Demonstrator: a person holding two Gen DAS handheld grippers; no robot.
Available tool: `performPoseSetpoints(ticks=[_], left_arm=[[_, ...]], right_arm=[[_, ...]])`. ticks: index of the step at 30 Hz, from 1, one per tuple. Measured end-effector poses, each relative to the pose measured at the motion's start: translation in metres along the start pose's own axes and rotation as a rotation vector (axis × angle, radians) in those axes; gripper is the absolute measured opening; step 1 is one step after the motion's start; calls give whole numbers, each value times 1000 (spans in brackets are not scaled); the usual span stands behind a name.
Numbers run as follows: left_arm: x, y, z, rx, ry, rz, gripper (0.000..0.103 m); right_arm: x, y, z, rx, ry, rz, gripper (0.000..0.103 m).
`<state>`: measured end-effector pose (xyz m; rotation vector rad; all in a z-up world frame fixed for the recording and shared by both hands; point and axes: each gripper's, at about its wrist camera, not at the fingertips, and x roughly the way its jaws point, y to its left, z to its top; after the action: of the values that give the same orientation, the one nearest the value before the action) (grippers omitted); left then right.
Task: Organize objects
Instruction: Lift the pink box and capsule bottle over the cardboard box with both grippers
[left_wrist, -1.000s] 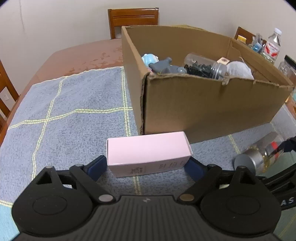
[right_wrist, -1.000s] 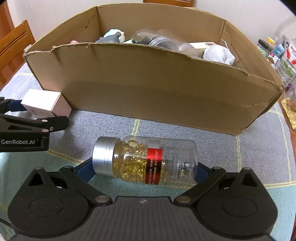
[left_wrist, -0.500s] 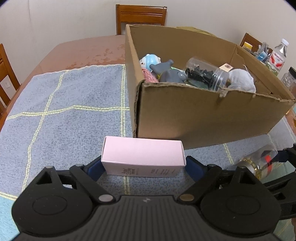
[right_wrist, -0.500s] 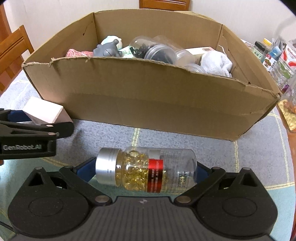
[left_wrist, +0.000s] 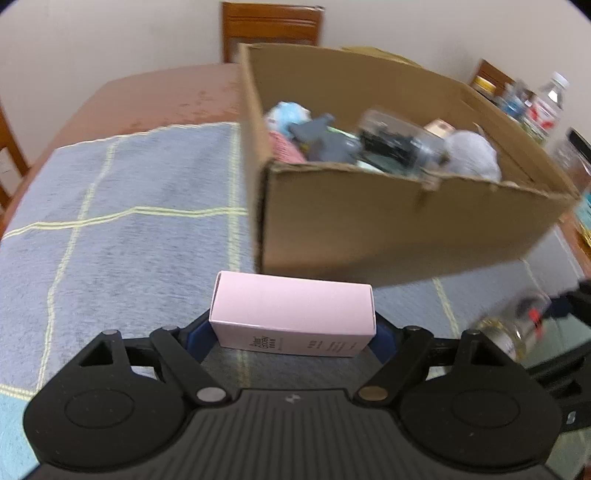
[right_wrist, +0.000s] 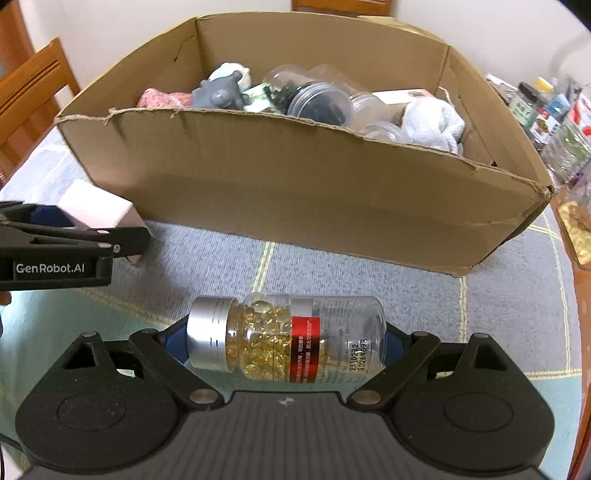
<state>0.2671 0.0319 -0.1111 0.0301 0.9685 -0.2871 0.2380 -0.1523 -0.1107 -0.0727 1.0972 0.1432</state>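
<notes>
Nearest in the left wrist view, the left tool (left_wrist: 293, 334) is seen clenched on a pink carton (left_wrist: 293, 315), its blue pads (left_wrist: 197, 338) pressed against the two short ends after the jaws have just been closing. The carton is a long, pale pink box with small dark print on its near face, and it is held crosswise, just in front of the cardboard box (left_wrist: 388, 221).

In the right wrist view, the right tool (right_wrist: 284, 341) is seen grasping a capsule bottle (right_wrist: 286, 338) end to end, its jaws likewise just closed in on it. The bottle is clear plastic with a silver cap at its left end, a red label band around the middle and golden capsules filling the cap half; it lies crosswise in front of the cardboard box (right_wrist: 295, 192), above the grey-blue checked cloth (right_wrist: 406, 291) that covers the bench (left_wrist: 155, 96).

One carton and one bottle are held. One open box stands behind them, and inside it are seen a grey toy (right_wrist: 221, 94), a pink knitted piece (right_wrist: 162, 98), clear jars (right_wrist: 317, 99) and a white cloth bundle (right_wrist: 432, 123). Beyond the box, wooden chairs (left_wrist: 271, 27) stand at the wall.
</notes>
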Motion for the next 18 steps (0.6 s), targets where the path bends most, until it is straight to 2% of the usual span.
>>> performPoseSetpoints(ticks=[6, 13, 18], left_arm=[[-13, -4, 0, 79, 42, -18, 82], [-51, -14, 12, 135, 80, -67, 82], [-83, -30, 28, 185, 52, -99, 82]], right_arm=[[-9, -8, 1, -54, 25, 25, 96], [-37, -22, 8, -93, 30, 84, 96], [-61, -31, 13, -145, 33, 130, 96]])
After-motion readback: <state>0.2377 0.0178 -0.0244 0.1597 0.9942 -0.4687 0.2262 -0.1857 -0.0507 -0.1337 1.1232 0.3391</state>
